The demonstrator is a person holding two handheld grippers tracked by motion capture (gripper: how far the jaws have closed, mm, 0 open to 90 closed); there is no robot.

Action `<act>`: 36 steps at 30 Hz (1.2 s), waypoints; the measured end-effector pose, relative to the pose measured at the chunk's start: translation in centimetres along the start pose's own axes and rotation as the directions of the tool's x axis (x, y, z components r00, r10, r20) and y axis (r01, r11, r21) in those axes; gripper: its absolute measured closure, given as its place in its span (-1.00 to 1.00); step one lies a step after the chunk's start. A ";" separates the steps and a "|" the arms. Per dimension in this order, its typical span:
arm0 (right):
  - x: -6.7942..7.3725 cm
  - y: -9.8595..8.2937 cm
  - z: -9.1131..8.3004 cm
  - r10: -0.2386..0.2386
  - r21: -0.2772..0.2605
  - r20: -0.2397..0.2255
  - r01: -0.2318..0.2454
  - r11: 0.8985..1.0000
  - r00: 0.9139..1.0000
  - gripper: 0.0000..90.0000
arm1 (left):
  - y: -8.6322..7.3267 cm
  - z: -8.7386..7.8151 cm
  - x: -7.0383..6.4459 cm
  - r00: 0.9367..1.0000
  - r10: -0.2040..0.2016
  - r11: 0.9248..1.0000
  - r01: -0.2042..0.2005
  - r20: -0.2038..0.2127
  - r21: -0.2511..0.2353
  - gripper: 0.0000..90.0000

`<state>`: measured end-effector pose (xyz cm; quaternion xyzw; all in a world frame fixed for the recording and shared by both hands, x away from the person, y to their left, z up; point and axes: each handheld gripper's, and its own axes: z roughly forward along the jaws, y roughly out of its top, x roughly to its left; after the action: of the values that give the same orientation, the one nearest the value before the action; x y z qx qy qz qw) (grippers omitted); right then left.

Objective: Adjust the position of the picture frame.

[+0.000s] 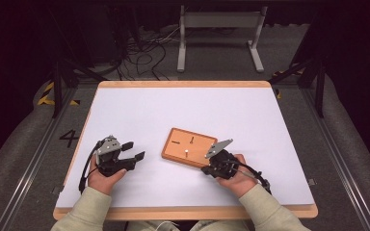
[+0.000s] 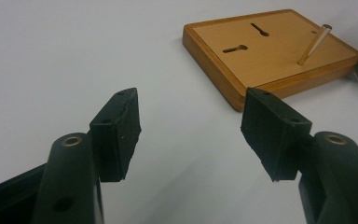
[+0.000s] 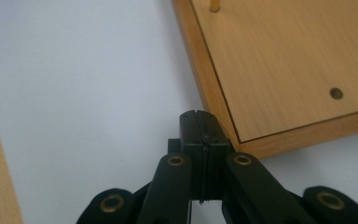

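While we look down from above, we see a small wooden board lying flat on the white surface, a little to the right of the middle and near the person's side. A thin peg stands up from the board, and in the left gripper view it leans a bit. Two keyhole slots are cut into the top.

Our left gripper rests well apart from the board, on its left. Its jaws stand wide open and hold nothing. Our right gripper sits just beside the near right corner of the board. Its jaws are pressed tight together with nothing between them.

We think the board is hard and stiff, and it will not bend. It looks smooth on top, so it may slip on the white surface if we push it. It has a raised rim with rounded corners. We guess it is light enough to lift. The best place to grab it is across an edge, with one jaw over the top and one under.

The peg looks thin, and we think it could snap or pull out, so we would hold it softly near the bottom.
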<state>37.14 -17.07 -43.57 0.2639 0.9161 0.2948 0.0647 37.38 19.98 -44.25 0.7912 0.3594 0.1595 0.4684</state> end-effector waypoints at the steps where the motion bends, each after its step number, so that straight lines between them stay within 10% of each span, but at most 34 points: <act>1: -0.3 -0.1 -0.2 0.011 -0.004 0.007 -0.011 1.000 1.000 1.00 | 0.0 0.0 0.0 1.000 0.000 1.000 0.000 -0.002 0.000 -0.15; 24: -3.3 -1.7 -2.1 0.081 -0.115 0.099 -0.070 0.991 0.992 1.00 | 0.3 0.3 -0.4 1.000 0.015 1.000 -0.015 0.010 -0.003 -0.15; 36: -4.6 -2.1 -6.8 0.148 -0.322 0.139 -0.097 0.942 0.979 0.53 | 2.0 0.1 -1.6 0.997 0.070 0.998 -0.069 0.024 -0.014 -0.25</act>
<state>38.30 -24.38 -39.43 0.3299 0.8311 0.4178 0.1610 37.20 18.15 -42.43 0.8021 0.3249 0.1684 0.4720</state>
